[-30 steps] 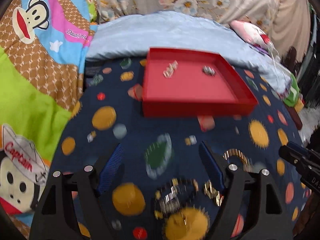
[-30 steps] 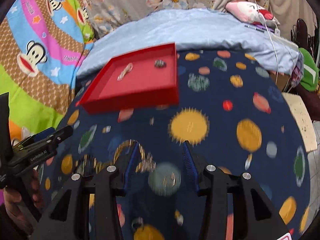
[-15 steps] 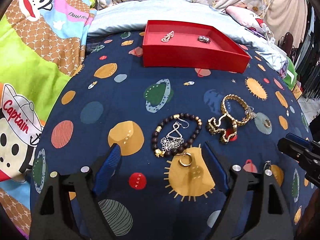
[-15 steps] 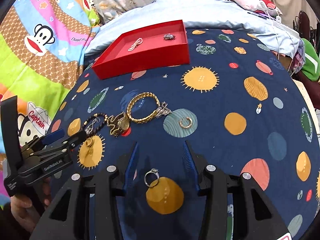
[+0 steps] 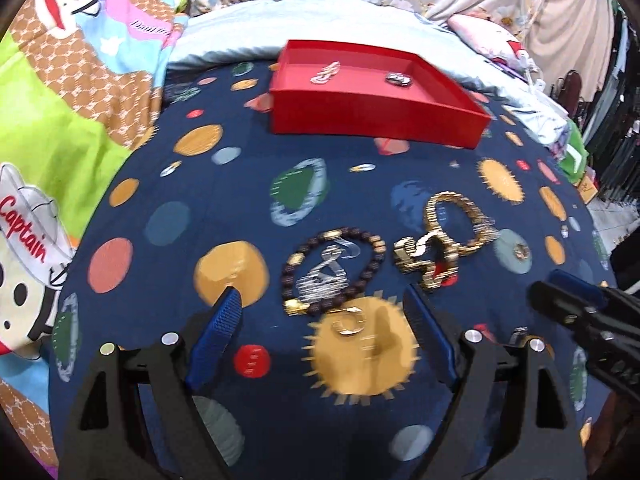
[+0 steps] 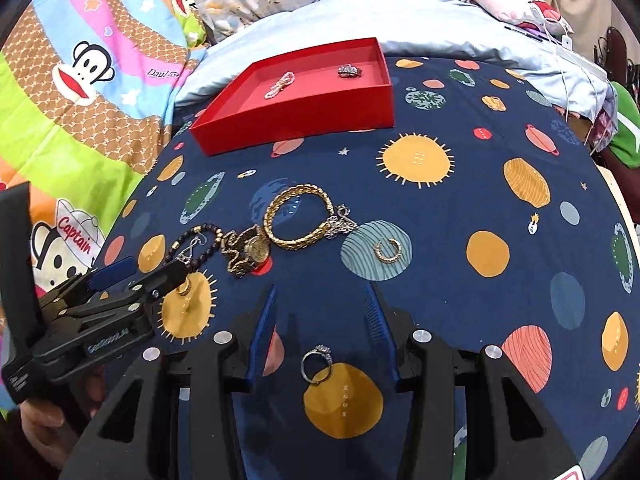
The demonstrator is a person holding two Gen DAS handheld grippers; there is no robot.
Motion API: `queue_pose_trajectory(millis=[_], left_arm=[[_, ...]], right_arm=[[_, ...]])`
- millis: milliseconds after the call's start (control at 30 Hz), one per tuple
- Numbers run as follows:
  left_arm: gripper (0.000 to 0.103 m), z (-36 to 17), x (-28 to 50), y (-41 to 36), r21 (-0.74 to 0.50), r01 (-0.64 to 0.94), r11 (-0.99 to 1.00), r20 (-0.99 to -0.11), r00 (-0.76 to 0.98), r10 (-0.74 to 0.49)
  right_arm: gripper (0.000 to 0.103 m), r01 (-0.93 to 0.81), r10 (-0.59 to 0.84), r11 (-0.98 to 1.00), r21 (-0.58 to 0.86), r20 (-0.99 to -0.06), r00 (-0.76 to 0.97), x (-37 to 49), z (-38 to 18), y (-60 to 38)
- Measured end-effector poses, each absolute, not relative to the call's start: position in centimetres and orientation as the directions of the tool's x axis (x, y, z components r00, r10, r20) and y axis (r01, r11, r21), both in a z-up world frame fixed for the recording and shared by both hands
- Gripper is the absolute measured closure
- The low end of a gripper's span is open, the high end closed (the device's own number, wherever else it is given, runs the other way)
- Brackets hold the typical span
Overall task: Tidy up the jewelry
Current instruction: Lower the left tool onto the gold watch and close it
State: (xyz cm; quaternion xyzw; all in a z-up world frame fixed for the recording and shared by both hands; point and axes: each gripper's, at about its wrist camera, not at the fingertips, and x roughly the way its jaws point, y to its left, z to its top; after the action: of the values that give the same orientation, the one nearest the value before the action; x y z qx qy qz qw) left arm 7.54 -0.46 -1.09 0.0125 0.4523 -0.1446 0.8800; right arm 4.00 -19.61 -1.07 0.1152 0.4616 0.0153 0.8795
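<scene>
Red tray (image 6: 304, 112): far ahead of both grippers on the planet-print cloth (image 6: 460, 208), holding a pale bow-shaped piece (image 6: 279, 85) and a dark ring-like piece (image 6: 349, 70).
Left gripper (image 5: 324, 312): jaws spread wide, holding nothing; a small gold hoop (image 5: 350, 322) lies on the cloth between the blue pads.
Bead bracelet (image 5: 334, 270): just ahead of the left gripper, ringing a silver pendant (image 5: 326, 276).
Gold chain bracelet (image 6: 298, 216): ahead and between the two grippers, touching a gold tangle (image 6: 244, 252) and a silver charm (image 6: 340, 224).
Right gripper (image 6: 322, 316): jaws apart, empty; a silver stone ring (image 6: 317, 364) lies between its fingers.
Gold earring hoop (image 6: 387, 249): ahead of the right gripper, just to its right.
</scene>
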Motion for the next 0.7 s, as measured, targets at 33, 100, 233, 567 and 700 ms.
queue_pose_trajectory(millis=[33,100,233,567,700], left_arm=[[0.023,-1.0,7.5,-1.0,-0.114,0.278,0.954,-0.798,0.546,-0.255],[0.023,-0.8,7.6,-2.4,-0.135,0.312,0.940,-0.797,0.529,-0.290],[0.024,-1.0,7.8,-4.7,-0.154,0.353,0.923,-0.795,0.511,-0.328],[0.056,-2.7,9.0,-7.1,-0.145,0.365,0.920,-0.825,0.469,-0.317],[0.084,-2.7,9.4,-7.0,-0.167,0.369,0.914,-0.822,0.460,-0.335]], right_arm=[[0.059,0.087,0.127,0.973,0.214,-0.809,0.573,4.1,-1.1,-19.9],[0.059,0.096,0.117,0.973,0.209,-0.810,0.575,4.0,-1.0,-20.3],[0.059,0.124,0.093,0.972,0.202,-0.806,0.585,3.9,-0.7,-21.5],[0.059,0.137,0.103,0.965,0.224,-0.802,0.588,4.1,-0.8,-22.8],[0.059,0.127,0.115,0.964,0.232,-0.801,0.587,4.5,-0.9,-22.6]])
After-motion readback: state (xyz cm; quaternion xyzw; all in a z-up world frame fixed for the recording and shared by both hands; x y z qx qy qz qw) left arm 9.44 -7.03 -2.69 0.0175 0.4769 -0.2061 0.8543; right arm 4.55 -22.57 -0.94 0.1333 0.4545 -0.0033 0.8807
